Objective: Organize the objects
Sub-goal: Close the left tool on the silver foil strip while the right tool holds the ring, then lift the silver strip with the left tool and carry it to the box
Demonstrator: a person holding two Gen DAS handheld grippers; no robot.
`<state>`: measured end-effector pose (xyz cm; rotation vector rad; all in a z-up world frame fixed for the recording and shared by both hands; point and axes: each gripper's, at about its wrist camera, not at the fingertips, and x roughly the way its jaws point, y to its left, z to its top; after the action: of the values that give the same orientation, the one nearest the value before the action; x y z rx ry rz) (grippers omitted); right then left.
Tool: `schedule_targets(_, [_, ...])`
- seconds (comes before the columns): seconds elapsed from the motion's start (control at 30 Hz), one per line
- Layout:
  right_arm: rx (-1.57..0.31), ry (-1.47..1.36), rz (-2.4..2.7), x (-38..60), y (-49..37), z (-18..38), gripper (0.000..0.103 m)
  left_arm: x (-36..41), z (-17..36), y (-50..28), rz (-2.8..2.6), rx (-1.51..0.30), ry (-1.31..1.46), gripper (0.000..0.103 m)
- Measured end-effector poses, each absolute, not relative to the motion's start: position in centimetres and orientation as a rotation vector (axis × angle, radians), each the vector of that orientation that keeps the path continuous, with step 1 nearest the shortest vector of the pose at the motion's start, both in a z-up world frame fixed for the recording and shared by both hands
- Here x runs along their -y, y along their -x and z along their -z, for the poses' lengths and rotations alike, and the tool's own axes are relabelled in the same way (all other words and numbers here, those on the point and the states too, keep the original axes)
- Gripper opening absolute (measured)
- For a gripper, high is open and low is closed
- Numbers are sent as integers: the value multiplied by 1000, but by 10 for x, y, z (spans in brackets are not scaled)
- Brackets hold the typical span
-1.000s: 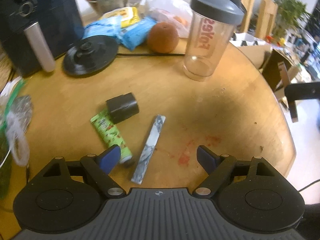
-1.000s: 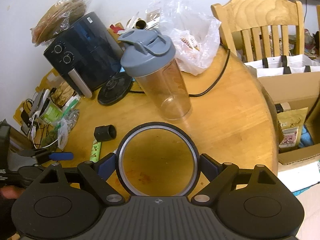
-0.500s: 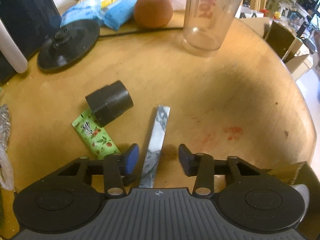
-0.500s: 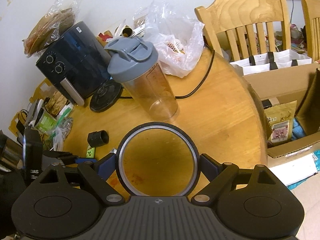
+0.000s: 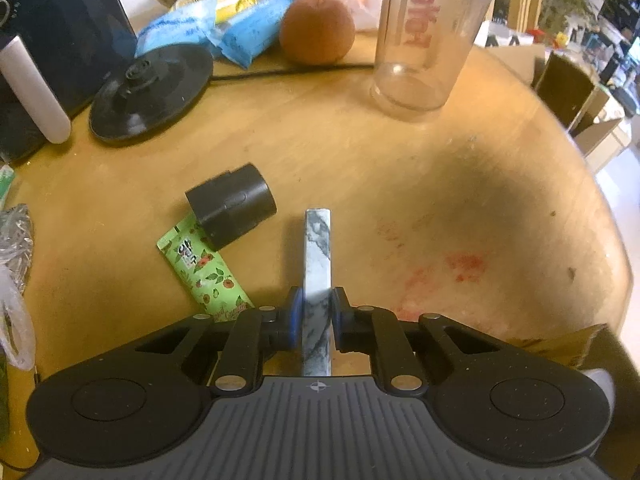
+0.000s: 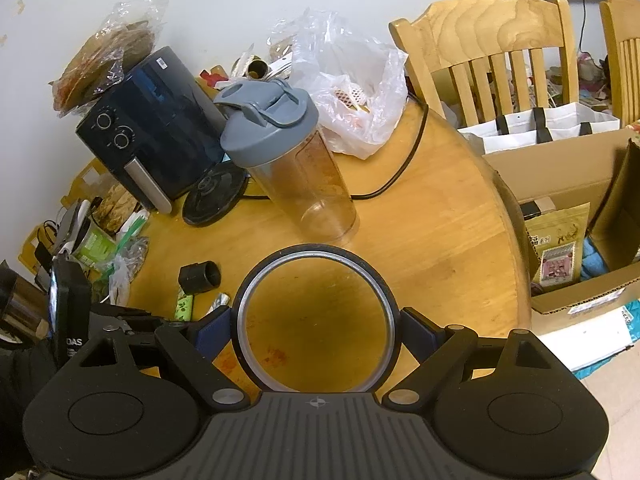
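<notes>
My left gripper (image 5: 317, 316): black speckled plastic, two round discs at base, ribbed grey deck with small crosshair mark, silver pivot pins, blue pads (image 5: 295, 316) on fingers. My right gripper (image 6: 316, 330): same build, black linkage arms, blue pads (image 6: 212, 330), silver rivets. I see black block lettered "OAS" at left edge.
</notes>
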<state>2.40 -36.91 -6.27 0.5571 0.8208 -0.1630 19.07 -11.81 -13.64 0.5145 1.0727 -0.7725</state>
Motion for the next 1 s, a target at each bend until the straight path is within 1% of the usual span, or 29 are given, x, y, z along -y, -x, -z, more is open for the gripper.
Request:
schedule_targets(0.47, [-819,-519,74,354,-28,56,90,97,79,-168,729,-981,-382,16])
schedule_targets(1.0, [-807,-432,-49,326,-42,40,90,49,29,-142,651,-963,-195,16])
